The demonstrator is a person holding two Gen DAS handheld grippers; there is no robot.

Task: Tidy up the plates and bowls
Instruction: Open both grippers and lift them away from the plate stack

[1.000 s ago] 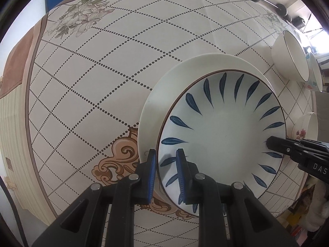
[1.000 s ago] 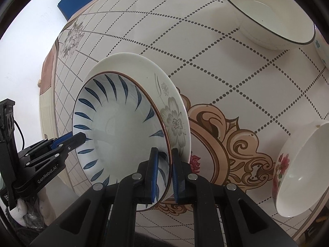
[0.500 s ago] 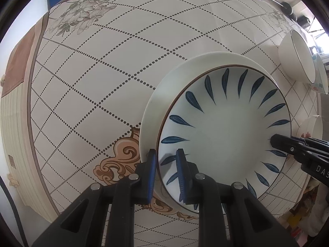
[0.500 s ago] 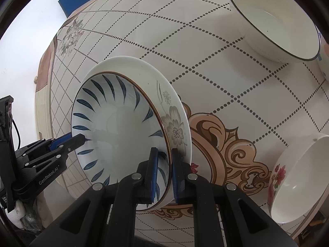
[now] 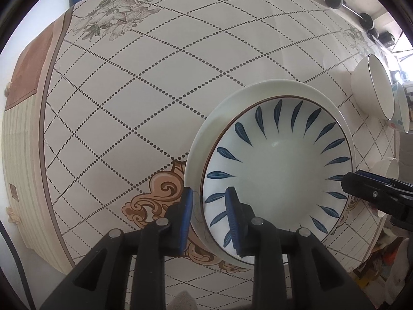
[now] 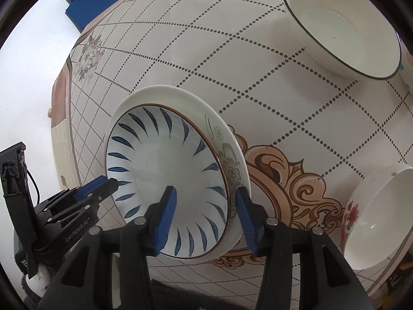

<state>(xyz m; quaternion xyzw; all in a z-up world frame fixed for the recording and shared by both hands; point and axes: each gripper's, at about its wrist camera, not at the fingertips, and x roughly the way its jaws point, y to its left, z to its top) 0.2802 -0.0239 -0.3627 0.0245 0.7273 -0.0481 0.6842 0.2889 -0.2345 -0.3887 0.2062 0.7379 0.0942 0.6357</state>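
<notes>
Right claw just spread wide, pads clear either side of the stacked rims; left claw also just eased apart, straddling the same rims without pinching. Blue-leaf plate nested in the flowered plate on the counter, near its edge. Risk: snagging a rim while pulling back, dragging the stack off the edge. Flower print seen only from the right; both far bowls only from the left.

**Hidden and cut off**

The flowered plate lies mostly hidden beneath the blue-leaf plate. At the right edge of the right wrist view, the red-flower bowl is cut off; another bowl behind the dark-rimmed bowl shows only a sliver.
</notes>
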